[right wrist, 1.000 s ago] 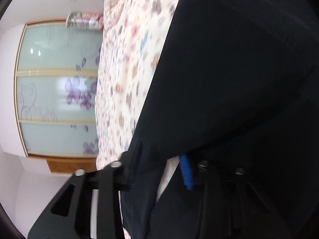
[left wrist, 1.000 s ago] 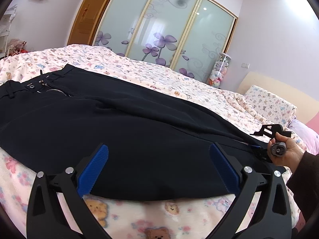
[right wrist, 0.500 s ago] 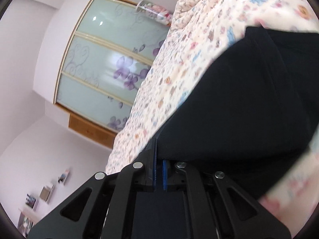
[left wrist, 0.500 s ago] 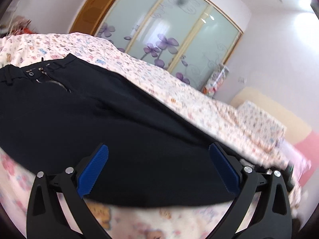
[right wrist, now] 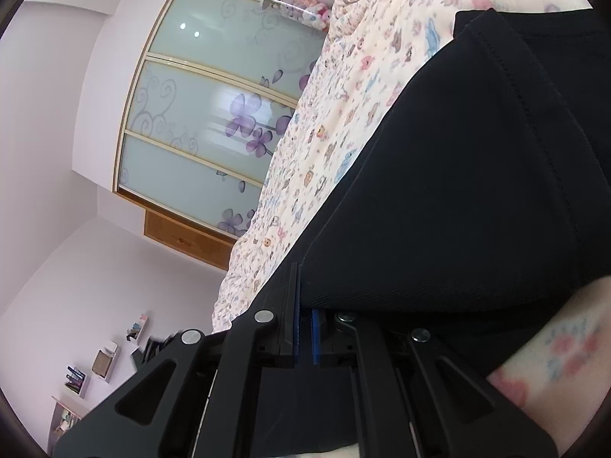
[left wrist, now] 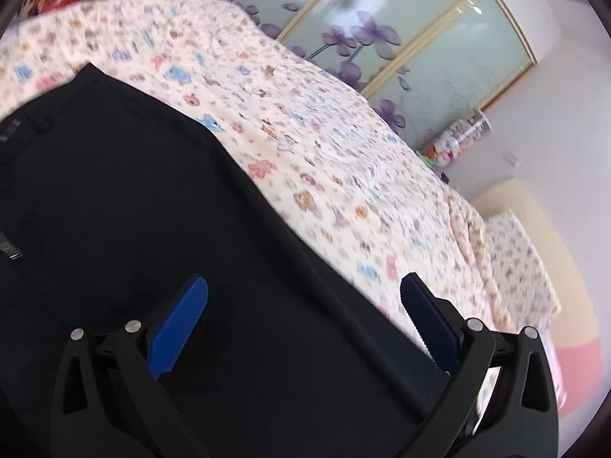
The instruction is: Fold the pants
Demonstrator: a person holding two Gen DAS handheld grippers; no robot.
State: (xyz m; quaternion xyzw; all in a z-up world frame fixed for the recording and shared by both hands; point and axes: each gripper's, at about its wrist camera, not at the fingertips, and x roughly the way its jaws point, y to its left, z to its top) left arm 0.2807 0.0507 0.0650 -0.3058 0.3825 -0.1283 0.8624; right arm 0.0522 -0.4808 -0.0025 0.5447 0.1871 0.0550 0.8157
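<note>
- Hovering over dark cloth, the left gripper [left wrist: 303,307] has its jaws spread wide, blue ribbed pads [left wrist: 179,322] well apart with nothing between them.
- Black pants [left wrist: 160,229] fill the lower left of the left wrist view, spread across the floral bedsheet [left wrist: 305,133], waistband end off at the left edge where a bit of zipper [left wrist: 9,246] shows.
- One long edge of the pants runs diagonally from upper left down toward the right finger, sheet bare beyond it.
- Over on the right wrist view, the right gripper [right wrist: 304,328] has its jaws pinched almost together, just a thin sliver of blue pad [right wrist: 316,337] showing, and black fabric sits clamped in that narrow gap.
- From the pinch, the pants [right wrist: 458,191] rise in a broad fold, a stitched hem seam [right wrist: 534,126] curving across the cloth at upper right.
- That view is rolled on its side: the sheet [right wrist: 343,114] climbs up the middle, frosted wardrobe doors [right wrist: 214,114] with purple flowers stand at left.
- Stuffed toys [right wrist: 301,2] sit in a clear container next to the wardrobe; small wall shelves [right wrist: 103,362] show at lower left.
- Back on the left view, a pillow in matching print [left wrist: 523,255] lies at far right against a cream headboard [left wrist: 553,221].
- Left view is motion-blurred, so fine detail on the waistband can't be made out.
</note>
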